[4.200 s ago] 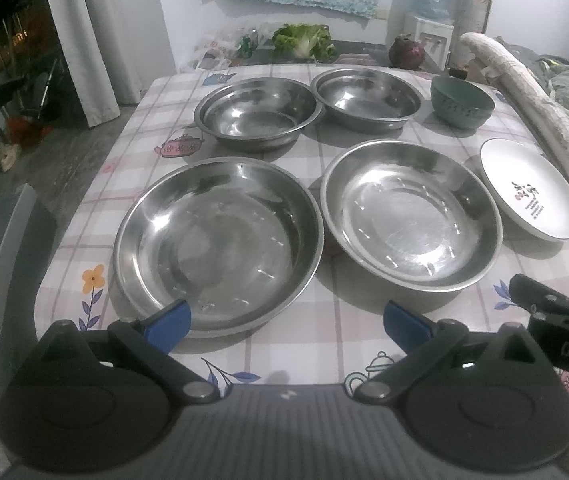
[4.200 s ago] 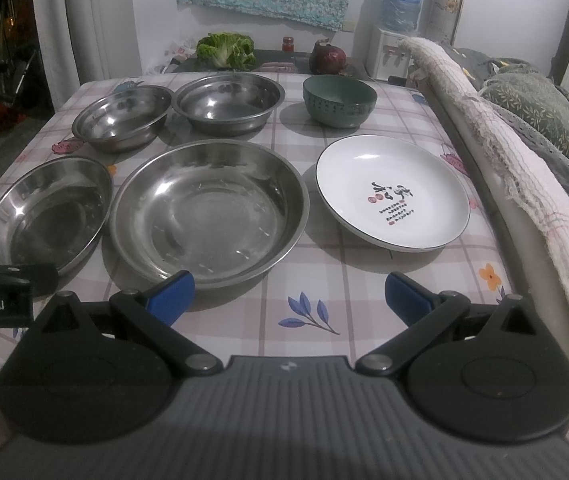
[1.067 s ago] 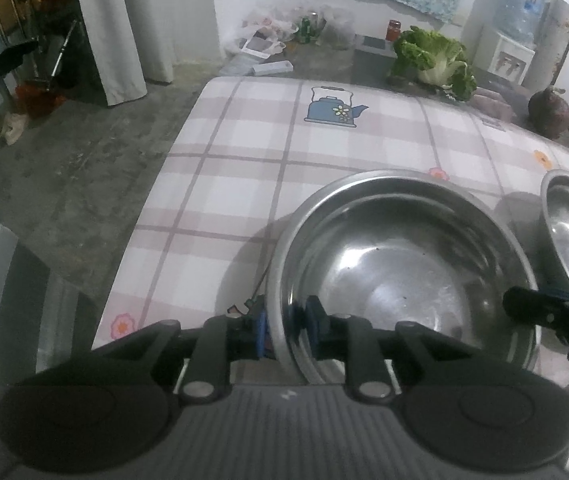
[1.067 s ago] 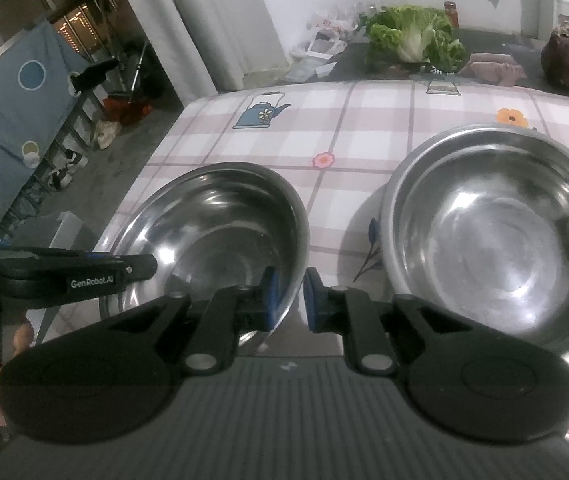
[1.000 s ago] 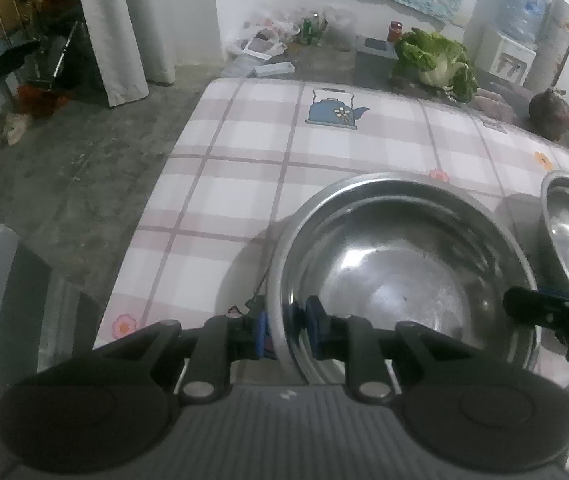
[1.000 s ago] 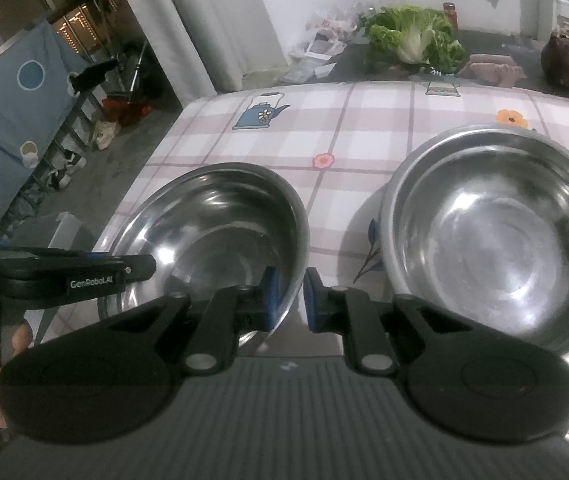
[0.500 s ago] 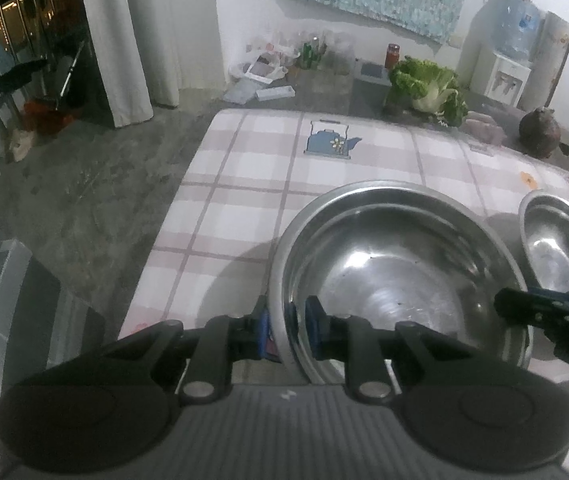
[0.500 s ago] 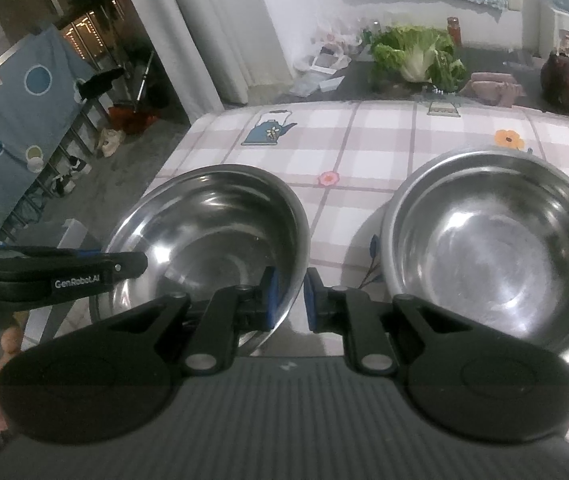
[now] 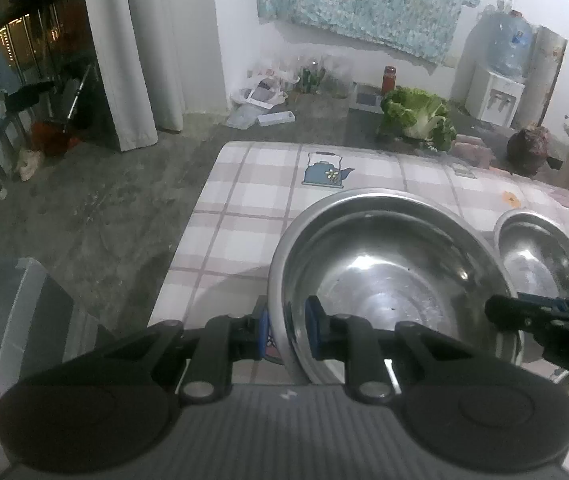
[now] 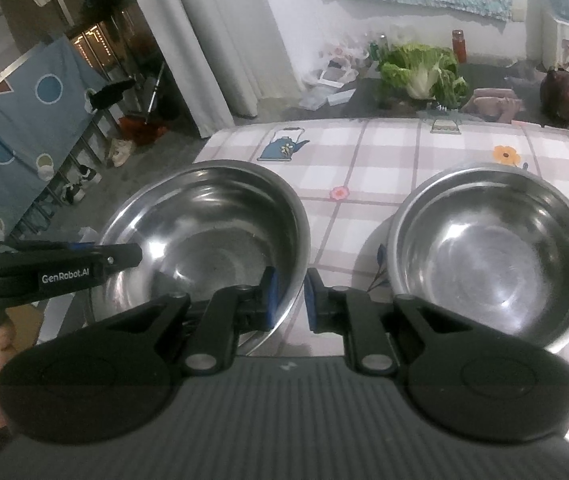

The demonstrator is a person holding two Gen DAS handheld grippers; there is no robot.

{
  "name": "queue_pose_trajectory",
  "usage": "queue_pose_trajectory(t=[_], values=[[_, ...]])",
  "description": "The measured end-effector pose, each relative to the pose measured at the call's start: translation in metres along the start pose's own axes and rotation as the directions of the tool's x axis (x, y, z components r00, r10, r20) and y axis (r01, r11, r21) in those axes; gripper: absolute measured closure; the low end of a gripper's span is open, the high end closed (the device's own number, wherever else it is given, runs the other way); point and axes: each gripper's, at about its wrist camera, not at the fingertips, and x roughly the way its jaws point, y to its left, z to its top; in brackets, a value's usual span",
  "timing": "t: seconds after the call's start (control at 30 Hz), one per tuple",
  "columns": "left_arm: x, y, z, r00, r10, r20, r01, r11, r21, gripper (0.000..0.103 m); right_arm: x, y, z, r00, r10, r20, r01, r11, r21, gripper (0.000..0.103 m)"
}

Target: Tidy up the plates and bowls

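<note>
Steel bowl pinched by 2 grippers: left gripper clamps its left rim, right gripper its right rim. Bowl looks held above the checked tablecloth. Second steel bowl sits just right. Advice: keep both hands level, nest it centred. Readable: "GenRobot.AI" on the left gripper body; "DAS", cut off.

left wrist view: close, angled down across the checked tablecloth.
right wrist view: likewise; both share the round steel bowl.
</note>
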Motion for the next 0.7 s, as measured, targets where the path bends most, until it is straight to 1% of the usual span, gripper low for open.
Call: queue_pose_trajectory(t=[0.23, 0.43, 0.57, 0.7], values=[[-0.02, -0.01, -0.003, 1.0, 0.008, 0.026, -0.009, 1.0, 0.021, 0.083, -0.024, 0.0, -0.003, 1.0, 0.01, 0.03, -0.01, 1.0, 0.002, 0.09], [-0.038, -0.026, -0.006, 0.999, 0.012, 0.048, -0.015, 0.999, 0.05, 0.083, -0.046, -0.009, -0.007, 0.998, 0.02, 0.057, -0.021, 1.0, 0.023, 0.089], [-0.048, -0.042, -0.008, 0.998, 0.005, 0.056, -0.009, 0.997, 0.074, 0.083, -0.063, -0.018, -0.012, 0.997, 0.016, 0.075, -0.02, 0.999, 0.045, 0.089], [-0.052, -0.06, -0.009, 0.998, -0.017, 0.053, 0.012, 0.995, 0.096, 0.083, -0.082, -0.032, -0.014, 0.995, 0.003, 0.098, -0.009, 0.998, 0.061, 0.089]])
